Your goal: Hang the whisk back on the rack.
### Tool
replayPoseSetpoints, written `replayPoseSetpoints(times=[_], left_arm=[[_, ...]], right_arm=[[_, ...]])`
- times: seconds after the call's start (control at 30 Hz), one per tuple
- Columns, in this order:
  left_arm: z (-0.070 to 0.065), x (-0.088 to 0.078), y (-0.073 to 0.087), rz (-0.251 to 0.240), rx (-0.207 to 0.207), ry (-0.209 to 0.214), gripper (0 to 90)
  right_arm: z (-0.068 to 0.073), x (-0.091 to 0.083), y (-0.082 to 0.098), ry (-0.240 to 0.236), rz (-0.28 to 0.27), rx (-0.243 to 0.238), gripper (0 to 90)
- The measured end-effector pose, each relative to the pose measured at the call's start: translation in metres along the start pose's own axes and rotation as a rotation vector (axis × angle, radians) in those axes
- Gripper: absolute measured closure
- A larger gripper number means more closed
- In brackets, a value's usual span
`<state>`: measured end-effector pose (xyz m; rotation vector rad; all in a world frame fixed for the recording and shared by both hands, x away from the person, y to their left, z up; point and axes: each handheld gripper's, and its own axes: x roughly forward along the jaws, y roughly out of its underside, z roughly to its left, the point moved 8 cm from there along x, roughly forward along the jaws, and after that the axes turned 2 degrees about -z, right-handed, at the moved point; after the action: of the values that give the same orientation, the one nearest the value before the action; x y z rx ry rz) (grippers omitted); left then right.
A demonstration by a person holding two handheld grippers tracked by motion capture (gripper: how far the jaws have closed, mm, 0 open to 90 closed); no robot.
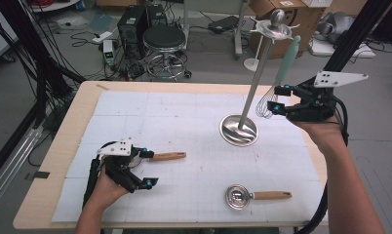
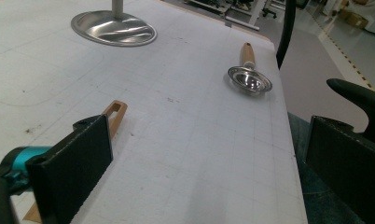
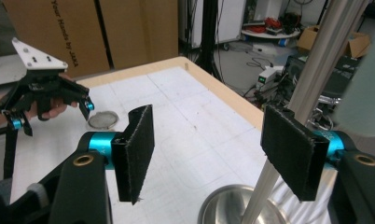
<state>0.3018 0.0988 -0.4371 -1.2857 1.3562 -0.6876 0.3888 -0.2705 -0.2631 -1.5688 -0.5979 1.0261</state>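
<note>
A steel utensil stand (image 1: 238, 129) has a round base and a tall pole. A whisk with a teal handle (image 1: 287, 61) hangs from its top, wire head (image 1: 265, 105) down. My right gripper (image 1: 279, 99) hovers open just right of the wire head. In the right gripper view its pads (image 3: 138, 149) hold nothing; the pole (image 3: 311, 79) runs behind the right pad and the blurred teal handle (image 3: 363, 93) lies outside it. My left gripper (image 1: 147, 168) stands open at the front left over a mesh strainer (image 3: 103, 120), its wooden handle (image 1: 168, 156) beside one jaw.
A second small steel strainer with a wooden handle (image 1: 240, 196) lies near the front edge of the white mat (image 1: 184, 122), also seen as strainer (image 2: 249, 79). The stand base (image 2: 113, 28) sits farther off. A stool, boxes and cables stand beyond the table.
</note>
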Motion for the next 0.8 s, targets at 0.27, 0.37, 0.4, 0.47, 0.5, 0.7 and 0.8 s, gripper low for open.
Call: replayPoseSetpoints(times=[0.27,0.37,0.4,0.47,0.5,0.7,0.8], left_arm=[[0.000,0.000,-0.001,-0.004,0.000,-0.002,1.8],[0.000,0.000,-0.001,-0.006,-0.003,-0.002,1.8],[0.000,0.000,-0.001,-0.007,-0.002,-0.003,1.8],[0.001,0.000,-0.001,-0.006,-0.001,-0.004,1.8],[0.000,0.000,-0.001,-0.006,0.000,-0.002,1.8],[0.000,-0.002,-0.002,-0.013,0.002,-0.002,1.8],[0.000,-0.002,-0.002,-0.013,0.004,-0.002,1.8]], right_arm=[[0.007,0.005,0.009,-0.016,-0.004,-0.004,33.0],[0.009,0.007,0.012,-0.020,-0.004,-0.003,33.0],[0.009,0.007,0.013,-0.021,-0.005,-0.004,33.0],[0.011,0.008,0.015,-0.025,-0.003,-0.004,33.0],[0.012,0.009,0.016,-0.028,0.001,-0.004,33.0],[0.017,0.012,0.020,-0.039,0.005,-0.013,33.0],[0.019,0.013,0.022,-0.042,0.004,-0.017,33.0]])
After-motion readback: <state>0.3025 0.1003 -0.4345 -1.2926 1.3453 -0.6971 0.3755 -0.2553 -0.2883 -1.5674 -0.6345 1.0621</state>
